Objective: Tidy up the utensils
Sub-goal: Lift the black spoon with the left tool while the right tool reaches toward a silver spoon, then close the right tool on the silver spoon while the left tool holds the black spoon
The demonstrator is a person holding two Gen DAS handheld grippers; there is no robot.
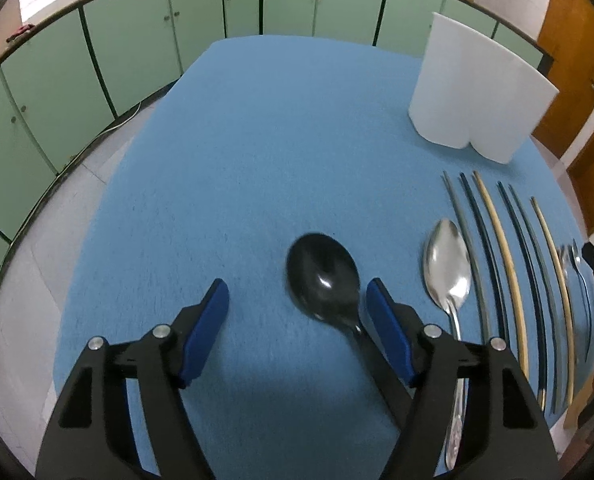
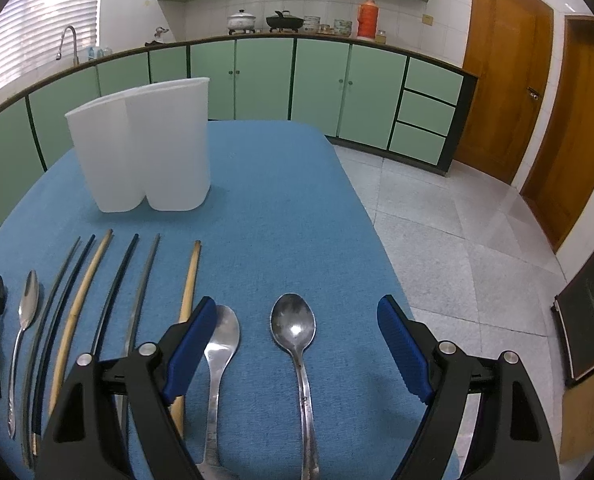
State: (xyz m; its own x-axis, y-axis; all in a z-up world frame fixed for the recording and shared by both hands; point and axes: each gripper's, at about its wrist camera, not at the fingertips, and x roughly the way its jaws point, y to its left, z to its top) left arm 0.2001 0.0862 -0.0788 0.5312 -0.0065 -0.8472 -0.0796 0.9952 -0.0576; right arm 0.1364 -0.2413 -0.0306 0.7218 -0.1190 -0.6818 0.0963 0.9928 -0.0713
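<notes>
Utensils all lay flat on the blue table (image 2: 281,208), none yet in the white two-part holder (image 2: 145,148) at its far side, so your sorting was barely begun. Your left gripper (image 1: 297,312) stood apart around the black spoon (image 1: 323,276), not pressing it; your right gripper (image 2: 297,344) gaped over a steel spoon (image 2: 295,332). Six chopsticks (image 2: 77,308) and two more spoons waited between.
</notes>
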